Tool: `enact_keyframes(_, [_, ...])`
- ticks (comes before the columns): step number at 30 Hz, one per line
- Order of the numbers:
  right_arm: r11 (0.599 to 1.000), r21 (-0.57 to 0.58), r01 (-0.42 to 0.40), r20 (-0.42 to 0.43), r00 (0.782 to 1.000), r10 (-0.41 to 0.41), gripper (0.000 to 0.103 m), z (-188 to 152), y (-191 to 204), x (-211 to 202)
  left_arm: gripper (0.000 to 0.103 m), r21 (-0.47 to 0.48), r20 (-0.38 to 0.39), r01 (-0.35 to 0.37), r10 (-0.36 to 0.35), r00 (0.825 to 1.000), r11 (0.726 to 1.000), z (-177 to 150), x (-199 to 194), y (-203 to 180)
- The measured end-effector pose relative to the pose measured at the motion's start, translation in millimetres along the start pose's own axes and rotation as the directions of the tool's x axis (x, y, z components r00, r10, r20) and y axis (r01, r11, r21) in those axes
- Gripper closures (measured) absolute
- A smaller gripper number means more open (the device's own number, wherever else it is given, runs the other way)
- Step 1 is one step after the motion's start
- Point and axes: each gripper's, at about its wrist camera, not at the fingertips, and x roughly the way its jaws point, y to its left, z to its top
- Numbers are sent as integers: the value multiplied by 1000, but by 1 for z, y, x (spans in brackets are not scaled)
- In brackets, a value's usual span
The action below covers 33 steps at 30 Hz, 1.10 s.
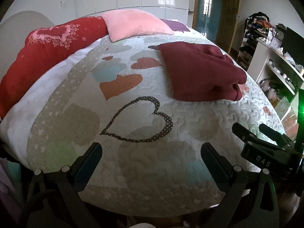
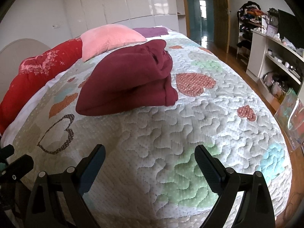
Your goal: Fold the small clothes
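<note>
A dark red garment (image 1: 201, 72) lies folded in a thick bundle on the quilted bed cover (image 1: 144, 152), ahead and to the right in the left wrist view. In the right wrist view the garment (image 2: 129, 79) lies ahead and to the left. My left gripper (image 1: 151, 152) is open and empty, low over the near part of the bed. My right gripper (image 2: 150, 153) is open and empty, also short of the garment. The right gripper also shows at the right edge of the left wrist view (image 1: 266, 144).
A pink pillow (image 1: 136, 24) and a red duvet (image 1: 51, 43) lie at the bed's far left. A purple cloth (image 2: 152, 31) lies at the far end. White shelves (image 2: 275, 60) with clutter stand to the right, across a wooden floor (image 2: 228, 53).
</note>
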Motion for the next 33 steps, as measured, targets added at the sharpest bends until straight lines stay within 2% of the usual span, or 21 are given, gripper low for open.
enact_keyframes(26, [1000,-31,0,5,1000,0,6,-2,4,6,0,-23,-60,12,-14,998,1000,-4,17,5])
enact_keyframes(33, [999,-35,9,5,1000,-9,6,0,4,8,0,-38,-66,-4,1,998,999,-3,20,11])
